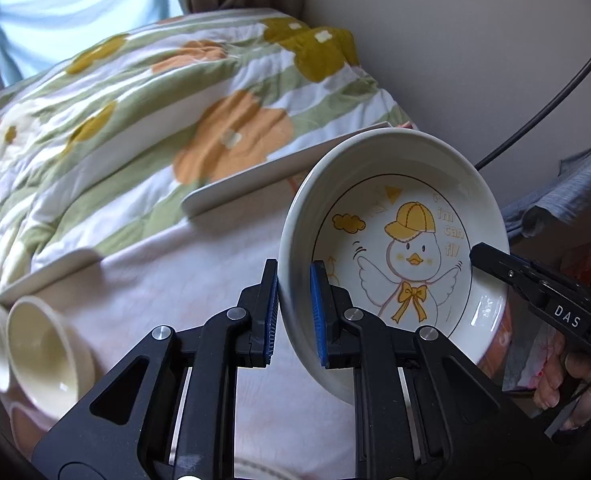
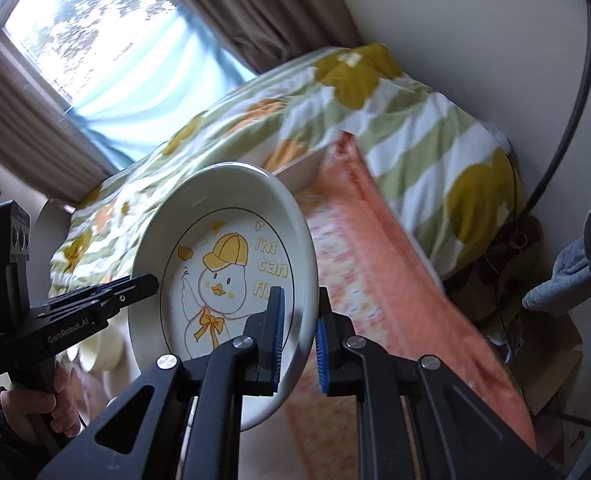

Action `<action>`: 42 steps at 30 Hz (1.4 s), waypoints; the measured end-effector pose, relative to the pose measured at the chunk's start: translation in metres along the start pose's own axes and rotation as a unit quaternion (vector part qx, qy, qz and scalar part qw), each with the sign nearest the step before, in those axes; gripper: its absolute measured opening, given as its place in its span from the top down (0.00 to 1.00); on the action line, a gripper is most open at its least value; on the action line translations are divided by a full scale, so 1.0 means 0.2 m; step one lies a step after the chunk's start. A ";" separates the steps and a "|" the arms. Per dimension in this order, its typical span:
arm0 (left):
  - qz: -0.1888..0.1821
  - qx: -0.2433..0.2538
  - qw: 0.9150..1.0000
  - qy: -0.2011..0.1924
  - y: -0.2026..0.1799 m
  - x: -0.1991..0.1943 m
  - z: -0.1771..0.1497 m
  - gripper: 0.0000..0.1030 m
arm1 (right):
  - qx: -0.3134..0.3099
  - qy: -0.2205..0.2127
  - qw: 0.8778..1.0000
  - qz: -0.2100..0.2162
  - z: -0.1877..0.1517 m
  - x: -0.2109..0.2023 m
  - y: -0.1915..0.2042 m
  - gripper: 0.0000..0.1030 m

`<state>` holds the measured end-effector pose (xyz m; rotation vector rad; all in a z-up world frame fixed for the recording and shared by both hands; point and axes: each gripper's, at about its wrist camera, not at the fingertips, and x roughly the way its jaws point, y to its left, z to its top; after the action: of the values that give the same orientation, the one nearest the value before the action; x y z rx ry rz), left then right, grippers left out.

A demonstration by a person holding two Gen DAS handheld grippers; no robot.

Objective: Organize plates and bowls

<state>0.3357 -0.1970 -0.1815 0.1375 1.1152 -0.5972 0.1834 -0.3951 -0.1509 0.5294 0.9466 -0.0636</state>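
Task early, we judge: duck plate [image 1: 399, 248] held in air above bed, tilted near-vertical; two cream bowls [image 1: 43, 348] lie loose, not stacked. Left gripper [image 1: 293, 312] clamps plate's left rim, right gripper [image 2: 298, 332] clamps opp. rim. Both point fwd, level w/ each other.

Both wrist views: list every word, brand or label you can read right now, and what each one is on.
"i'm can fly" – printed beside the duck on the plate.
"DAS" – on the right gripper, seen from the left wrist.
"GenRobot.AI" – on the left gripper, seen from the right wrist.
Small print at that gripper's rear end: too small to read.
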 end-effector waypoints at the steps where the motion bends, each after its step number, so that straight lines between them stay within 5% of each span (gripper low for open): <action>1: 0.001 -0.006 1.000 -0.004 0.02 -0.05 -0.04 0.87 | -0.005 0.000 1.000 0.005 -0.02 -0.03 0.04 0.87; 9: 0.013 -0.048 0.998 -0.031 0.19 -0.43 -0.43 0.87 | -0.042 0.009 0.999 0.028 -0.28 -0.16 0.33 0.87; 19: 0.047 -0.084 0.995 -0.034 0.36 -0.66 -0.92 0.87 | -0.070 0.035 0.995 0.055 -0.67 -0.18 0.60 0.87; 30: 0.069 -0.168 0.983 -0.017 0.52 -0.63 -1.29 0.87 | -0.127 0.093 0.985 0.070 -0.88 -0.01 0.74 0.87; 42: 0.067 -0.220 0.973 0.002 0.59 -0.48 -1.42 0.87 | -0.179 0.117 0.974 0.072 -0.91 0.15 0.77 0.87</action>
<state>0.1400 0.0505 -0.2480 -0.1683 1.2069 -0.2198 0.1072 -0.1723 -0.1964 0.2712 1.1164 0.3025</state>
